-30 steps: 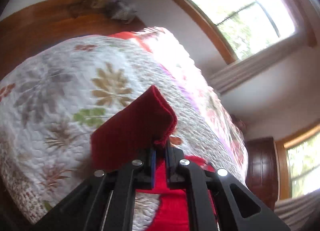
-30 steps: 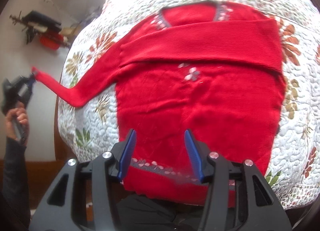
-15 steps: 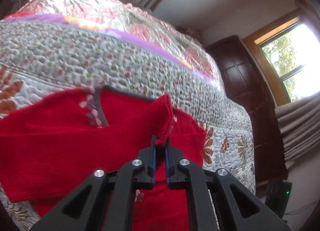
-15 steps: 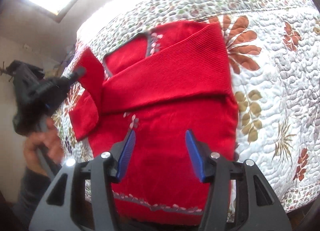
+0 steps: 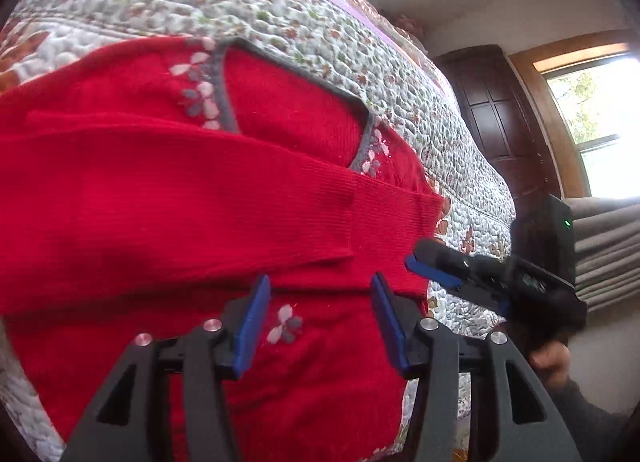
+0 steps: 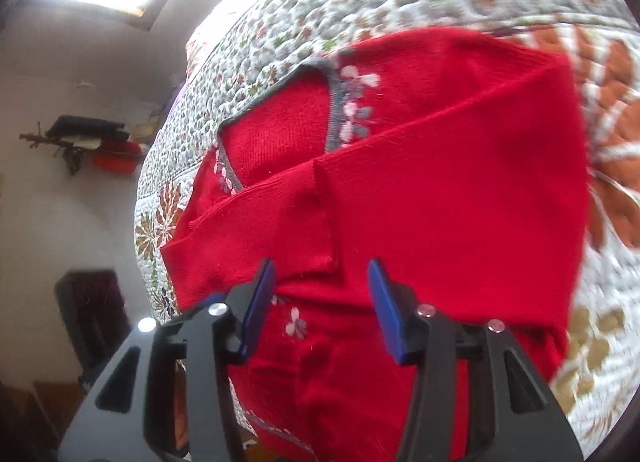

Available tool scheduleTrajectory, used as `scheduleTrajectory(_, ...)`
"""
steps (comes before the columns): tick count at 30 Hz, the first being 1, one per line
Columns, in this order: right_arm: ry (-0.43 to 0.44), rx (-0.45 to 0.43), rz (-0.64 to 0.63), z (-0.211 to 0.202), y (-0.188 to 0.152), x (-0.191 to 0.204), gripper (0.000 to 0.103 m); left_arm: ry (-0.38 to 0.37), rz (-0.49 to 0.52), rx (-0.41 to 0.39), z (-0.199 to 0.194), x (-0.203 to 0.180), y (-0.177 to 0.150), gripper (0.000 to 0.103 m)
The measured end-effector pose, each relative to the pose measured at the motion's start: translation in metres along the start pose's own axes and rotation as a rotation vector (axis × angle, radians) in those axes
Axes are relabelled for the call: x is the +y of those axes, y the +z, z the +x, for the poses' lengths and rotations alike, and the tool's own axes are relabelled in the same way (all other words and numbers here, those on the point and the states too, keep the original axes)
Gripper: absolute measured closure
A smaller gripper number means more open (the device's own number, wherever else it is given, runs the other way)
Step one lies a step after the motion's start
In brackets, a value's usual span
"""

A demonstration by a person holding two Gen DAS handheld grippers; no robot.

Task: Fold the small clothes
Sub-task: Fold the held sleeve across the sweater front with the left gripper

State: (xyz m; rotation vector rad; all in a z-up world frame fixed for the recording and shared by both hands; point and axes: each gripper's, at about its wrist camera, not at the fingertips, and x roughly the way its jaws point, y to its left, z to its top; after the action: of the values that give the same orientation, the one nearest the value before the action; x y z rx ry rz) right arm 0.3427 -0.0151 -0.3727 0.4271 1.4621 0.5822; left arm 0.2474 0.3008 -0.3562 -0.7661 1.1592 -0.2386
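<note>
Well, you work over a flowered quilt [image 5: 248, 5] on a bed, in a room with pale walls. Your red sweater [image 5: 168, 201] lies flat on it, both sleeves folded across the chest. Your left gripper [image 5: 318, 318] and right gripper [image 6: 320, 302] each hover over it, jaws wide, holding nothing. Only the left view shows the dark door [image 5: 504, 113], a window [image 5: 596, 117] and your right hand [image 5: 552, 358]; only the right view shows a wall shelf [image 6: 88, 137]

Black grippers [image 5: 318, 314]; blue jaws; silver screws [image 5: 212, 325]
</note>
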Motion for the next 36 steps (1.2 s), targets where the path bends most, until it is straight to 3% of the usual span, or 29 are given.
scheduleTrajectory(6,0.014,0.012,-0.07,0.031,0.025,0.014,0.057,0.059,-0.121,-0.012,-0.055,0.047,-0.048,0.047)
scheduleTrajectory(11,-0.019,0.03,-0.092,0.045,0.031,0.016,0.06,0.082,-0.23,-0.016,-0.076,0.077,-0.074,0.047)
scheduleTrajectory(16,-0.049,0.019,-0.099,0.045,0.031,0.014,0.068,0.086,-0.268,-0.032,-0.084,0.083,-0.082,0.047)
scheduleTrajectory(18,-0.062,-0.005,-0.102,0.041,0.031,0.015,0.068,0.085,-0.271,-0.038,-0.088,0.084,-0.081,0.047)
scheduleTrajectory(22,-0.095,0.034,-0.145,0.057,0.031,0.025,0.065,0.082,-0.261,-0.042,-0.089,0.083,-0.078,0.046)
scheduleTrajectory(25,-0.073,0.036,-0.129,0.059,0.033,0.024,0.062,0.08,-0.261,-0.048,-0.092,0.082,-0.076,0.046)
scheduleTrajectory(26,-0.061,0.036,-0.125,0.058,0.033,0.022,0.066,0.08,-0.261,-0.049,-0.092,0.081,-0.076,0.046)
scheduleTrajectory(28,-0.052,0.043,-0.124,0.058,0.034,0.019,0.085,0.084,-0.261,-0.047,-0.093,0.081,-0.076,0.046)
scheduleTrajectory(30,-0.044,0.054,-0.122,0.057,0.035,0.017,0.096,0.088,-0.267,-0.04,-0.093,0.082,-0.077,0.046)
scheduleTrajectory(36,0.008,-0.003,-0.128,0.021,0.037,0.028,0.099,0.1,-0.276,-0.039,-0.094,0.084,-0.078,0.046)
